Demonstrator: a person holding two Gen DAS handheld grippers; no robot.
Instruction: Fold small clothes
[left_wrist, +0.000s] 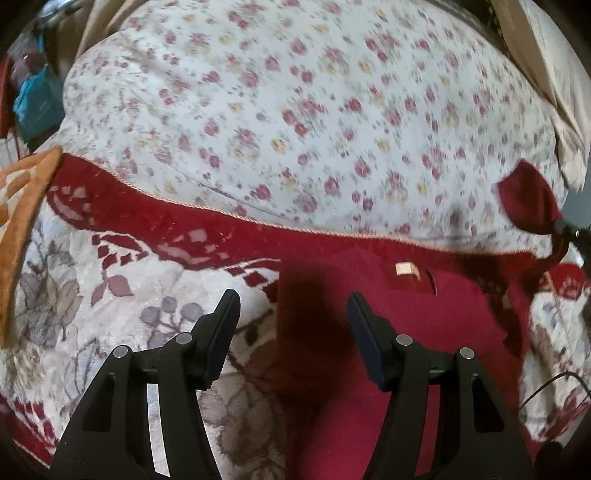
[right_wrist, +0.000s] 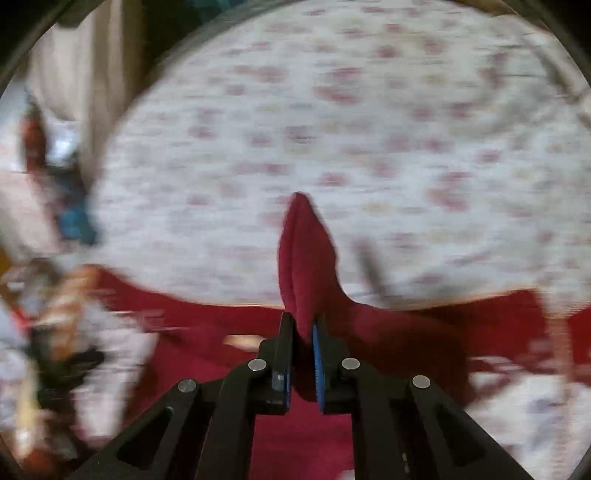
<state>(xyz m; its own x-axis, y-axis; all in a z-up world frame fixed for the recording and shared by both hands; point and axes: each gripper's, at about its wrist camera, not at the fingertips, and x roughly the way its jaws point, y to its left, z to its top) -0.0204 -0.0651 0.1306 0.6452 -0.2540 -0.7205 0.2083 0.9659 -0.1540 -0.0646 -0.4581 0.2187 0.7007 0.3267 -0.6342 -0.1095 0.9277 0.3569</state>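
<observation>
A small dark red garment (left_wrist: 388, 350) lies on a patterned red and cream blanket (left_wrist: 92, 295), its tan label (left_wrist: 405, 268) facing up. My left gripper (left_wrist: 293, 306) is open and empty, hovering just above the garment's left edge. My right gripper (right_wrist: 303, 325) is shut on a corner of the red garment (right_wrist: 304, 251) and holds it lifted, the cloth sticking up between the fingers. That lifted corner also shows at the right of the left wrist view (left_wrist: 528, 203). The right wrist view is blurred by motion.
A floral white quilt (left_wrist: 295, 110) lies behind the blanket. An orange patterned cloth (left_wrist: 22, 206) lies at the far left. A blue bag (left_wrist: 35, 103) and clutter sit beyond the bed's left side. A black cable (left_wrist: 550, 387) runs at the right edge.
</observation>
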